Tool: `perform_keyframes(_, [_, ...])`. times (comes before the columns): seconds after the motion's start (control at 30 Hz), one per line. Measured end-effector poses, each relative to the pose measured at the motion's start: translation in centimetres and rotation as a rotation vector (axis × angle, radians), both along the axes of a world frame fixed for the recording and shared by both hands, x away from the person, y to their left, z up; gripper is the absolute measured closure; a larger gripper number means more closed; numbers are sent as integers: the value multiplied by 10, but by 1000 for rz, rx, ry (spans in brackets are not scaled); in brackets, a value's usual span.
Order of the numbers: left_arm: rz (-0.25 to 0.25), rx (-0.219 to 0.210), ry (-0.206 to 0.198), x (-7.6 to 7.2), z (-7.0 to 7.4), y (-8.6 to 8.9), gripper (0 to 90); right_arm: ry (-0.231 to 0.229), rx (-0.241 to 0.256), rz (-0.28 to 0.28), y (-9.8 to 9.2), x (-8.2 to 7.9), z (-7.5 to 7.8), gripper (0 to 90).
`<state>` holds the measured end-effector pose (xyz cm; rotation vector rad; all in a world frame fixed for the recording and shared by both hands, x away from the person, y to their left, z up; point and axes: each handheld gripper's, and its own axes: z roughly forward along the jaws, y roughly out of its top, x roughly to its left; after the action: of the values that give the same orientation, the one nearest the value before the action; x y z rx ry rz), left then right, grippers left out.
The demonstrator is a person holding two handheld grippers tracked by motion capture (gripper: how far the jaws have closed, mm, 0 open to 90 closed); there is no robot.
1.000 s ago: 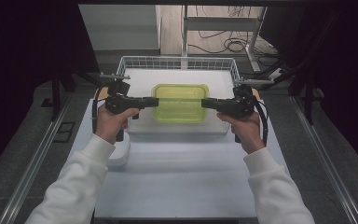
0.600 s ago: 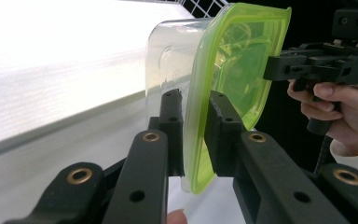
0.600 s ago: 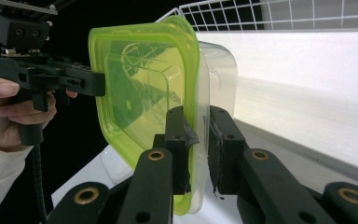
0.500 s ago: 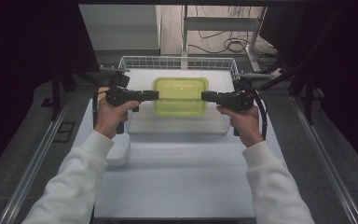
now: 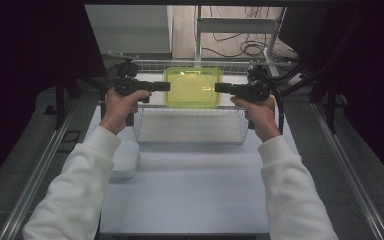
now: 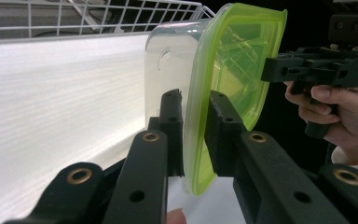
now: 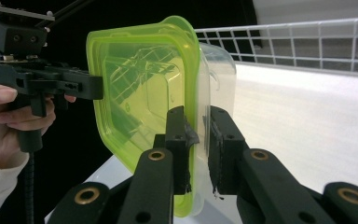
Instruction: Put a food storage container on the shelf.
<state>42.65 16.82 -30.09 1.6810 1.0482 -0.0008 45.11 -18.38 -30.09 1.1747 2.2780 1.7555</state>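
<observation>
Green-lidded container (image 5: pixel 192 87) hangs above the wire basket (image 5: pixel 190 125) on the table (image 5: pixel 190 190), its opposite rims clamped by the left tool (image 5: pixel 166 86) and right tool (image 5: pixel 219 88).

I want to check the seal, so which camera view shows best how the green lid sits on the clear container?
The left gripper view: the green lid is edge-on against the clear container, so the seam is plain. The right gripper view shows that seam too, partly behind the jaws. The high view shows the lid's flat top, held above the wire basket.
</observation>
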Motion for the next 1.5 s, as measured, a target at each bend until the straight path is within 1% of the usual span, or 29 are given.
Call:
perform_keyframes(0.13, [6,-9,16,14,0,1,782,16,-3,-11,1,13,2,786])
perform_keyframes(0.17, [11,-14,22,16,0,1,783,28,-1,-14,2,17,2,786])
perform_keyframes(0.23, [24,-32,38,23,-2,2,784,48,-9,-12,4,26,4,786])
perform_keyframes(0.3, [31,-42,52,28,-3,4,785,54,-26,-15,6,33,8,786])
perform_keyframes(0.37, [31,-42,61,32,-5,6,787,63,-38,-16,9,37,9,786])
perform_keyframes(0.53, [30,-37,90,46,-14,6,788,97,-33,-28,10,47,-1,786])
perform_keyframes(0.6, [35,-47,108,51,-18,5,788,107,-29,-35,10,50,-4,786])
perform_keyframes(0.67, [28,-38,126,57,-22,6,788,124,-40,-43,11,54,-8,786])
perform_keyframes(0.7, [27,-49,131,59,-23,7,787,137,-40,-48,12,56,-10,785])
perform_keyframes(0.73, [30,-56,135,61,-24,8,788,144,-25,-57,11,58,-11,785])
perform_keyframes(0.83, [42,-72,161,69,-25,10,788,151,-14,-74,13,62,-12,780])
perform_keyframes(0.93, [59,-78,182,75,-25,9,789,183,6,-98,14,69,-14,772])
perform_keyframes(1.0, [60,-94,214,82,-26,10,787,205,9,-112,15,73,-14,764])
perform_keyframes(1.03, [65,-101,225,85,-27,10,785,224,11,-120,15,76,-14,761])
perform_keyframes(1.13, [79,-88,251,92,-27,8,771,266,14,-148,17,81,-15,750])
perform_keyframes(1.17, [85,-90,263,95,-28,7,765,286,20,-160,18,84,-16,747])
perform_keyframes(1.2, [89,-101,274,97,-30,8,759,310,29,-171,18,86,-16,744])
perform_keyframes(1.27, [94,-120,292,100,-33,9,751,341,38,-189,19,90,-18,737])
perform_keyframes(1.33, [100,-132,298,102,-36,9,740,362,44,-203,20,93,-19,731])
perform_keyframes(1.37, [101,-134,293,103,-37,9,734,375,48,-209,20,94,-20,728])
perform_keyframes(1.5, [105,-141,284,104,-40,8,717,390,60,-225,21,96,-22,719])
